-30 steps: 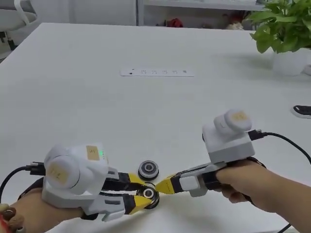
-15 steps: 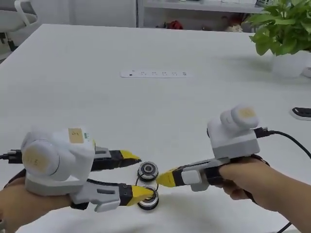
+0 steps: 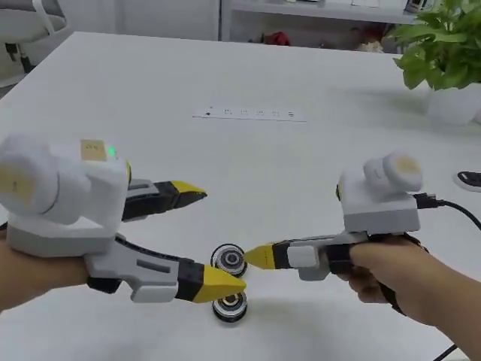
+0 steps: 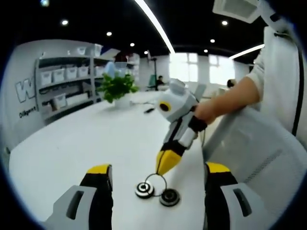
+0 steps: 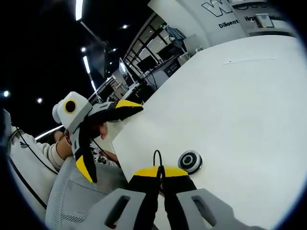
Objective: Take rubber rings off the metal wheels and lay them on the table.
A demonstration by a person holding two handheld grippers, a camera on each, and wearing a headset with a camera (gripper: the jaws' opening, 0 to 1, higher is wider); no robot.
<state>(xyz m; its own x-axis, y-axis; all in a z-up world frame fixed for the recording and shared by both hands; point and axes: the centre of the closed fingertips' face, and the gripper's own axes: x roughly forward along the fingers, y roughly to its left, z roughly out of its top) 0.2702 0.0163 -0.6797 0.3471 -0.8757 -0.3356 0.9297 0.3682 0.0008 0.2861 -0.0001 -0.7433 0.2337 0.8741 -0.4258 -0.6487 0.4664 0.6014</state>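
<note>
Rubber ring (image 5: 157, 152) pinched in the right hand-held gripper (image 3: 252, 257), jaws closed on it, thin black loop poking past the yellow tips. Metal wheels (image 3: 228, 259), two of them, close together at the near edge of the table (image 3: 263, 165), right by those tips. Left hand-held gripper (image 3: 215, 240) spread wide, holding nothing, hovering over the nearer wheel.

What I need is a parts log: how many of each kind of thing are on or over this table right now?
Left tool, right tool: 2
Metal wheels: 2
Rubber ring, pinched by the right tool: 1
Power strip: 1
Potted plant: 1
Dark flat object: 1
Total: 8
</note>
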